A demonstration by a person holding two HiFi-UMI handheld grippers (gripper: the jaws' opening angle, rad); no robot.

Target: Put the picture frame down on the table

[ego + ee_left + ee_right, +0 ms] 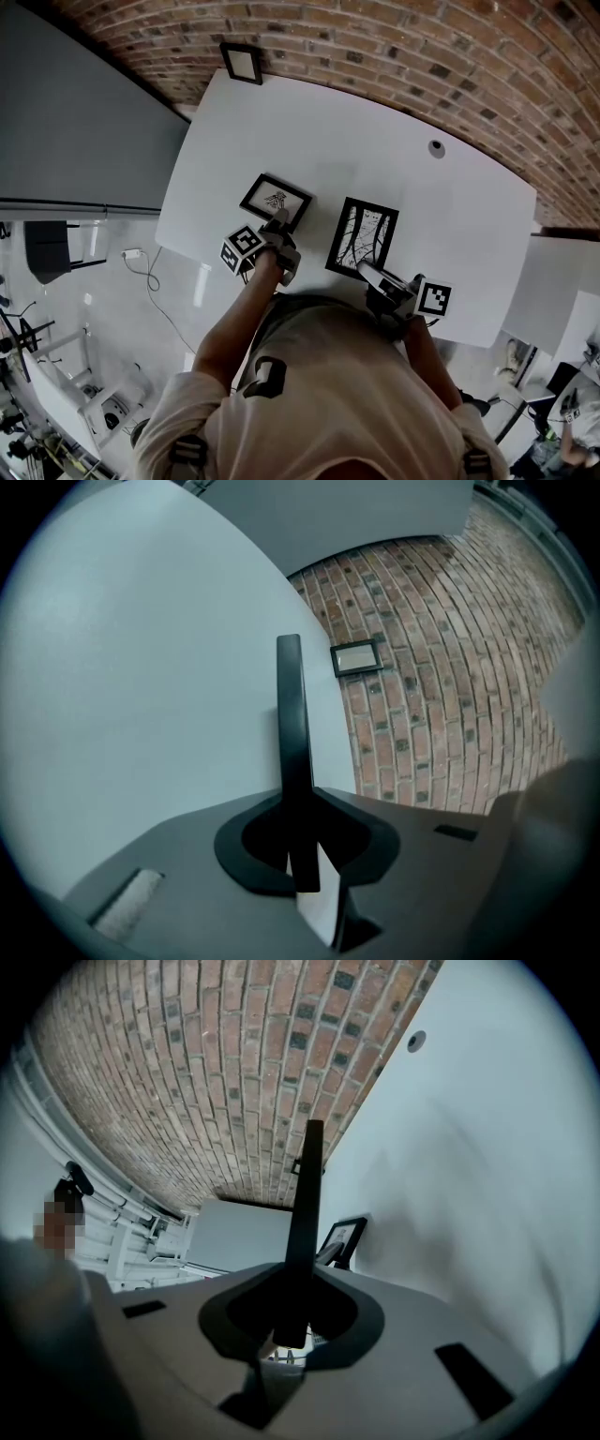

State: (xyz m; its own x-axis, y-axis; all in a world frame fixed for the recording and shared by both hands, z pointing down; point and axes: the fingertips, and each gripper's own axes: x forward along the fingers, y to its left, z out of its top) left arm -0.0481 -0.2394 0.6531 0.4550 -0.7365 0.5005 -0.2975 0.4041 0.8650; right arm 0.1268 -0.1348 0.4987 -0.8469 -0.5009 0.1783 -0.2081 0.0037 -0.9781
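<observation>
Tightly, left gripper (278, 224) on small frame (270, 197) (right gripper (365, 270): tall frame (363, 232), apparently)

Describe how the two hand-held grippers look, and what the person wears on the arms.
Both the left gripper and the right gripper are grey, blocky tools, each carrying a white cube with black square markers. Each body has a dark rounded collar and small rectangular slots. The person wears a light short-sleeved shirt with dark shoulder straps.
</observation>
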